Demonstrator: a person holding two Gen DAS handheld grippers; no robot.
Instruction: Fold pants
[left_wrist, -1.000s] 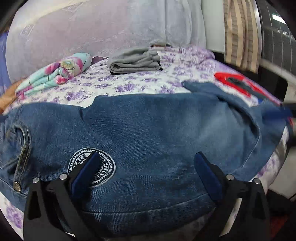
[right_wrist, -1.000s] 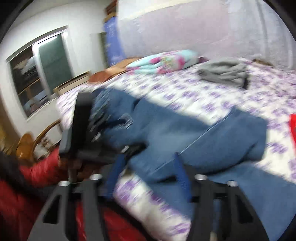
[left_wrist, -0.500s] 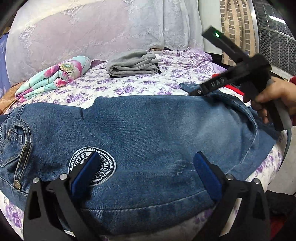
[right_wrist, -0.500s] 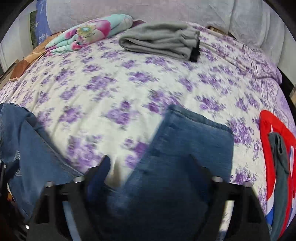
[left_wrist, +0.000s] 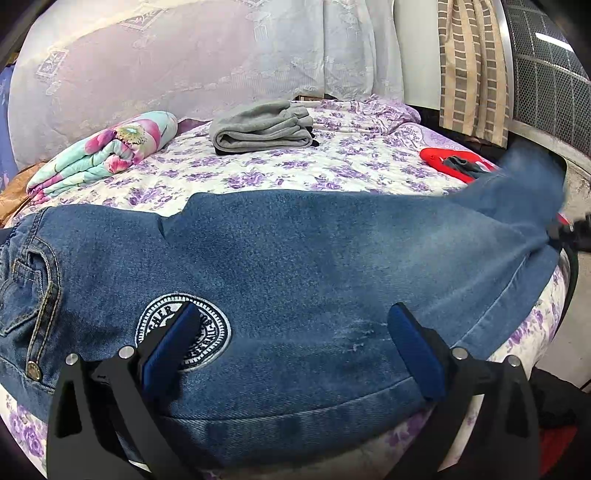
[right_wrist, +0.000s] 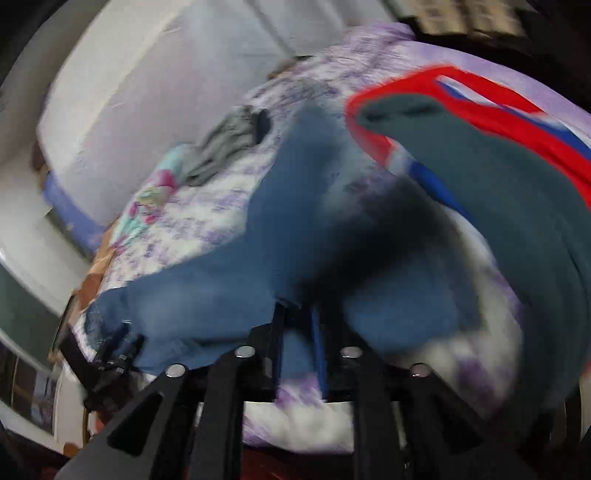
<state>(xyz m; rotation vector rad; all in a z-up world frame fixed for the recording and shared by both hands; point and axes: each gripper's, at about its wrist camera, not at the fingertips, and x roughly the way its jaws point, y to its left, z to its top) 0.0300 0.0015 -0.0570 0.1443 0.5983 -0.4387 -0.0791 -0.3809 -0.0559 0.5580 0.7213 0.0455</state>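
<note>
Left gripper (left_wrist: 291, 347) is hovering low over the near edge of the bed, its jaws spread wide and holding nothing, the blue pads sitting either side of the round patch (left_wrist: 183, 331) on the jeans (left_wrist: 314, 258). The jeans are lying flat across the front of the flowered bedspread (left_wrist: 295, 173), waist and pocket toward the left, the leg running off to the right, where its far end is lifting in a blur. Right gripper (right_wrist: 295, 328) is working at that end: in its own view, badly smeared, the jaws are sitting close together with denim bunched between them, so it is apparently pinching the leg near the cuff. Denim like this is likely heavy and fairly stiff, not slippery; it should hold a crease but will drag on the bedspread, so grips are best taken on thick seams, at the hem and the waistband, not mid-panel. Beyond the jeans a red garment (left_wrist: 454, 162) is lying at the right edge of the bed. Farther back, a folded gray garment (left_wrist: 262, 129) and a rolled floral blanket (left_wrist: 107, 155) are resting near the pale curtain (left_wrist: 184, 66).
</note>
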